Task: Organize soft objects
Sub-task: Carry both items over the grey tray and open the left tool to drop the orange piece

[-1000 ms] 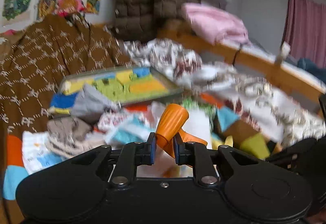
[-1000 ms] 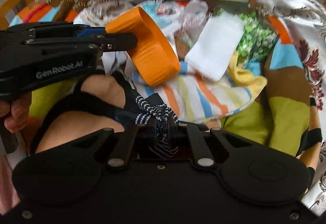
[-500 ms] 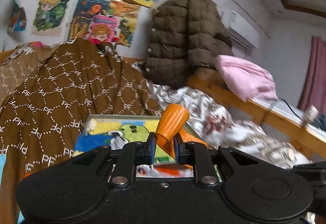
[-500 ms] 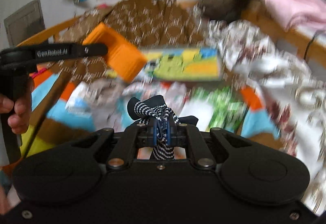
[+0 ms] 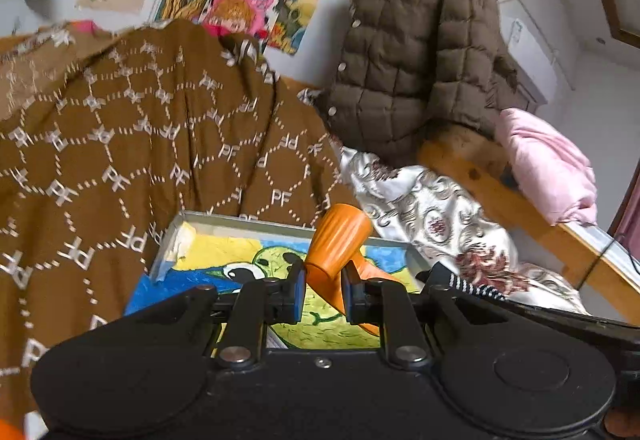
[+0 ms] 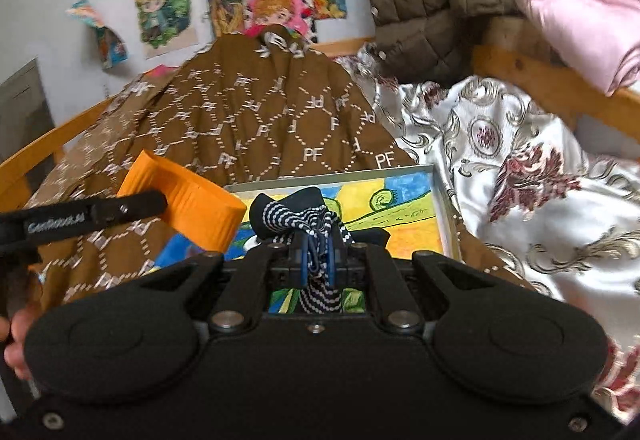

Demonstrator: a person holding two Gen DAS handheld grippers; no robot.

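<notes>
The left claw (image 5: 323, 290) pinches the rim of a ribbed orange plastic cup (image 5: 338, 240), held up over the left side of a shallow grey tray with a bright painted picture inside (image 6: 438, 186). The right claw (image 6: 318, 264) is pressed tight on a dark blue sock with white stripes (image 6: 298, 218), over the tray's near edge. The tray lies on a bed, against a brown blanket with white letters (image 5: 132, 144).

The tray (image 5: 240, 224) is half hidden by the gripper body; the pink bundle (image 6: 580, 20) runs off the edge — the hand (image 6: 16, 344) is cut off too.
</notes>
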